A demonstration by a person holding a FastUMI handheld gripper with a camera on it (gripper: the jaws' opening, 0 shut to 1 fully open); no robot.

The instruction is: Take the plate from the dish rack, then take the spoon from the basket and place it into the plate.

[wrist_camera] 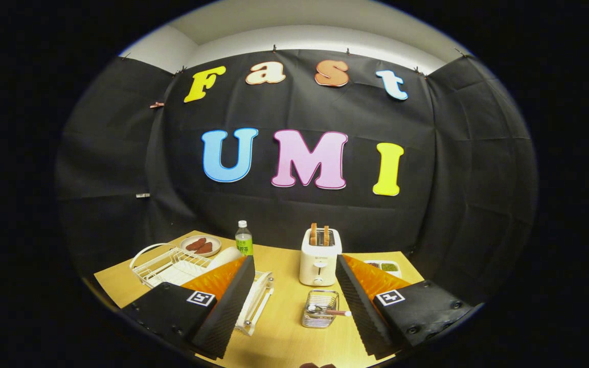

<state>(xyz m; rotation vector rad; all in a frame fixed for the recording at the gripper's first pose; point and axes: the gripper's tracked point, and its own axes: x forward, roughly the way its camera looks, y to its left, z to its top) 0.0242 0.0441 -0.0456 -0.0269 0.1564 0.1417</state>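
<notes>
gripper [294,301] is spread wide w/ nothing between the fingers, hanging above the near edge of the wooden table [284,337]. dish rack [172,266] sits ahead on the left, partly behind the left finger, and the plate [225,255] looks like that pale rounded thing standing in it right by the finger's tip, tho i can't make out much of it. basket [320,308] is just ahead between the fingers, closer to the right one, w/ the spoon [327,310] lying in it, handle poking out toward the right finger. toaster [320,258] w/ bread in it stands right behind the basket, green bottle [244,239] and a small dish of something reddish [201,245] further back near the wall, food tray [384,267] back right.

imo nothing's done yet, so plate first. swing left, come in so the fingers straddle the plate's rim edge-on, not flat-on, then close firmly bc glazed stuff slips. lift straight up out of the rack slots before pulling back or it'll snag the wires. keep clear of the bottle.
</notes>
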